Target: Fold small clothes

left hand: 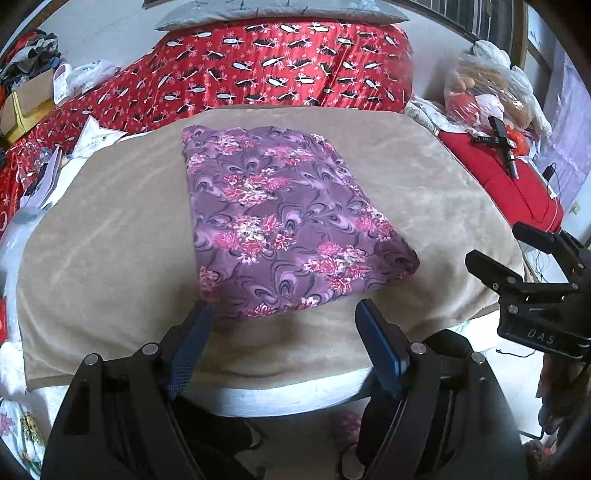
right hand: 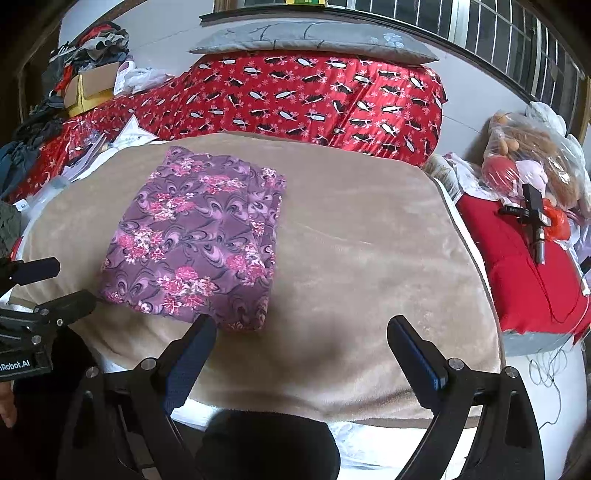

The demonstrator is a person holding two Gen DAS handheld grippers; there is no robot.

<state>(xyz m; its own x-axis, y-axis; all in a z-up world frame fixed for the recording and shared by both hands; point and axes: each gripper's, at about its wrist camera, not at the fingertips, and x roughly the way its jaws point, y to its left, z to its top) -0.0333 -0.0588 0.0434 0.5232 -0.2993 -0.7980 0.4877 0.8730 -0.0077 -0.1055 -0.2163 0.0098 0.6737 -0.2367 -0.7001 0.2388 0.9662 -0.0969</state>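
Note:
A purple garment with pink flowers [left hand: 280,221] lies folded into a flat rectangle on a beige blanket [left hand: 110,236]; the right wrist view has the garment [right hand: 199,240] left of centre. My left gripper [left hand: 284,310] is open just in front of its near edge, nothing between the blue pads. My right gripper [right hand: 301,325] is open too, over bare blanket [right hand: 369,258] beside the garment's near right corner. Each gripper shows in the other's view, the right one [left hand: 498,247] at the right edge and the left one [right hand: 70,284] at the left edge.
A red patterned quilt [left hand: 288,66] with a grey pillow [left hand: 280,14] on top lies behind the blanket. A red cushion [right hand: 524,266] with a black device and a bag of soft toys [right hand: 528,162] sit right. Boxes and papers [right hand: 96,88] clutter the left.

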